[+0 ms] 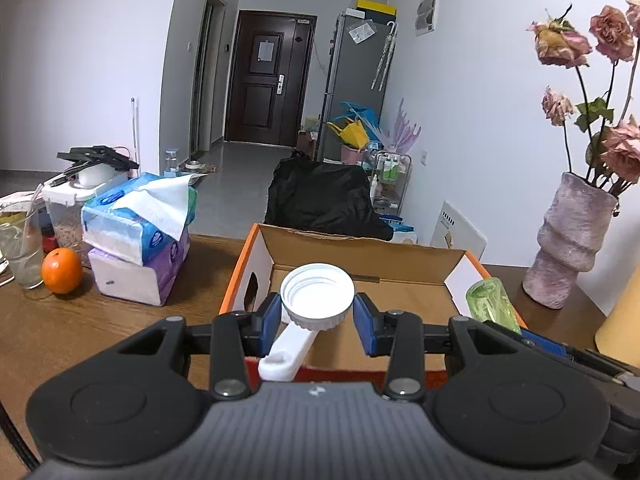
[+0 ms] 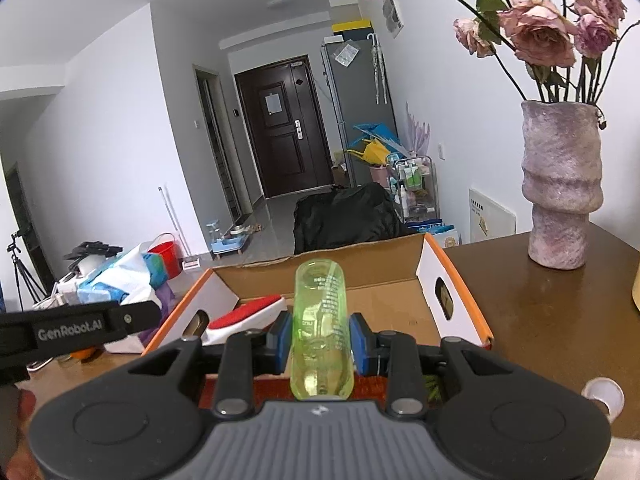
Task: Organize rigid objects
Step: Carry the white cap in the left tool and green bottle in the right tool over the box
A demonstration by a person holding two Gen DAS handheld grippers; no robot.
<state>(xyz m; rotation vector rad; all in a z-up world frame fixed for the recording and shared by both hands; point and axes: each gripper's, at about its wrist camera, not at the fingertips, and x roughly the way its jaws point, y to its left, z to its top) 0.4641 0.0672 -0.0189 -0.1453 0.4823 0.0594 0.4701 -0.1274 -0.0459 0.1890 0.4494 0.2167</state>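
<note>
My left gripper (image 1: 318,312) is shut on a white screw cap with a strap handle (image 1: 316,300), held above the near end of an open cardboard box with orange edges (image 1: 360,256). My right gripper (image 2: 320,338) is shut on a clear green bottle (image 2: 322,332), held lengthwise over the same box (image 2: 456,280). The green bottle also shows at the right in the left wrist view (image 1: 490,300). A red and white brush-like object (image 2: 244,314) lies inside the box at its left. The left gripper's arm (image 2: 76,332) shows at the left of the right wrist view.
The box stands on a brown wooden table (image 1: 100,320). Stacked tissue packs (image 1: 140,232), an orange (image 1: 62,270) and a glass (image 1: 22,248) stand to the left. A pink vase with dried roses (image 2: 560,188) stands at the right. A small white ring (image 2: 604,396) lies near right.
</note>
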